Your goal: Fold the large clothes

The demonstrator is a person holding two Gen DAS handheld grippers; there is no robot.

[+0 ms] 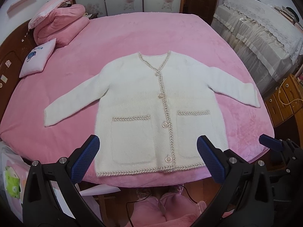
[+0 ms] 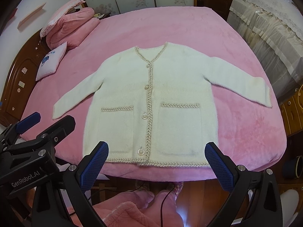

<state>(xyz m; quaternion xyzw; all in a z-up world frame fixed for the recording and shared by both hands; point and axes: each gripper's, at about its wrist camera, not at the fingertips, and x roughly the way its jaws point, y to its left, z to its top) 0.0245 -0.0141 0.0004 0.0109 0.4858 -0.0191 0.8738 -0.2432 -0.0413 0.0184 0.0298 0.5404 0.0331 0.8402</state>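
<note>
A white fluffy cardigan point(image 1: 144, 98) with braided beige trim, two pockets and several buttons lies flat, front up, on the pink bed point(image 1: 151, 32), sleeves spread to both sides and hem at the near edge. It also shows in the right wrist view point(image 2: 170, 87). My left gripper point(image 1: 147, 149) is open and empty, held above the hem. My right gripper point(image 2: 156, 156) is open and empty, held above the hem beside the left one. The right gripper's tip shows at the right in the left wrist view point(image 1: 269, 141); the left gripper shows at the left in the right wrist view point(image 2: 45, 124).
A folded pink quilt point(image 1: 62, 22) and a small white cushion point(image 1: 37, 58) lie at the bed's far left by the wooden headboard point(image 1: 9, 56). A lace-covered cabinet point(image 1: 261, 28) and wooden drawers point(image 1: 284, 98) stand on the right. Pink slippers point(image 1: 161, 208) and a cable lie on the floor.
</note>
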